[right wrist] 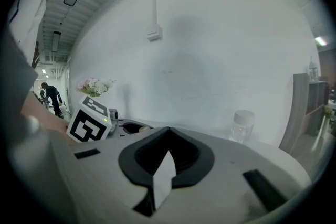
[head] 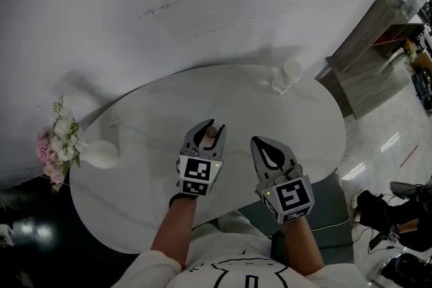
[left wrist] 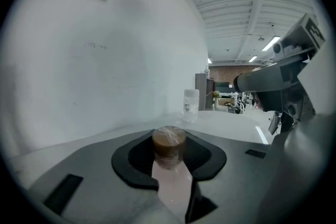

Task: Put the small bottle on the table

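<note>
Your left tool (head: 206,134) is clamped partway closed on the small bottle (left wrist: 169,145), with its pads pressing the sides just under the brown top. Your right tool (head: 264,145), just to its right in the head view, has its jaws together with nothing between them.

The bottle is over the middle of the white surface (head: 135,199); I can't tell whether its base touches. It stands about upright, long axis vertical and brown top up, the lower part hidden by the jaws.

Let go too high, or with the tool tipped, and it would likely topple and roll. The clear jar (head: 287,75) at upper right and the flower vase (head: 100,154) at left are well apart from it.
</note>
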Motion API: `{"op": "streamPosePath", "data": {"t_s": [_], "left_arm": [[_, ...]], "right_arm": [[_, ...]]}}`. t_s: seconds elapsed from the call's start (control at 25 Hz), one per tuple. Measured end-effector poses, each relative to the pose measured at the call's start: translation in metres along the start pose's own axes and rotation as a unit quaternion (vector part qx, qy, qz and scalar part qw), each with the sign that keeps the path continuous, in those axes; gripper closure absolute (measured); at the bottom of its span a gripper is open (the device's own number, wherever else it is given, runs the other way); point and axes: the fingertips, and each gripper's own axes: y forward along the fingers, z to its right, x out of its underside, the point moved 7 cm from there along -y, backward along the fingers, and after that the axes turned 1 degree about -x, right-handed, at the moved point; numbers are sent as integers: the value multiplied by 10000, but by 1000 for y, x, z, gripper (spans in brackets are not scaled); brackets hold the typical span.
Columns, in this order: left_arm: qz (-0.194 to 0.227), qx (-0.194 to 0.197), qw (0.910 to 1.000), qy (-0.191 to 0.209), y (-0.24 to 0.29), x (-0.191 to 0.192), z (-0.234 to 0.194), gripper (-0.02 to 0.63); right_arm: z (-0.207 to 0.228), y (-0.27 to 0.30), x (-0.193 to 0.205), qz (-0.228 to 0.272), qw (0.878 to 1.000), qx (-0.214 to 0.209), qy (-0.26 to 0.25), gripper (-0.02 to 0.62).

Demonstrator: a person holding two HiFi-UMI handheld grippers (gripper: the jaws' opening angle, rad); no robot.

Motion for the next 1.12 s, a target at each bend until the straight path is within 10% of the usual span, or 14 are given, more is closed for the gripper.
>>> {"op": "streamPosePath", "data": {"t_s": [1.12], "left_arm": [[-417, 35, 9989, -205, 18, 30, 5, 486]], "right_arm": [[5, 1, 15, -186, 9998, 51, 111, 601]]}}
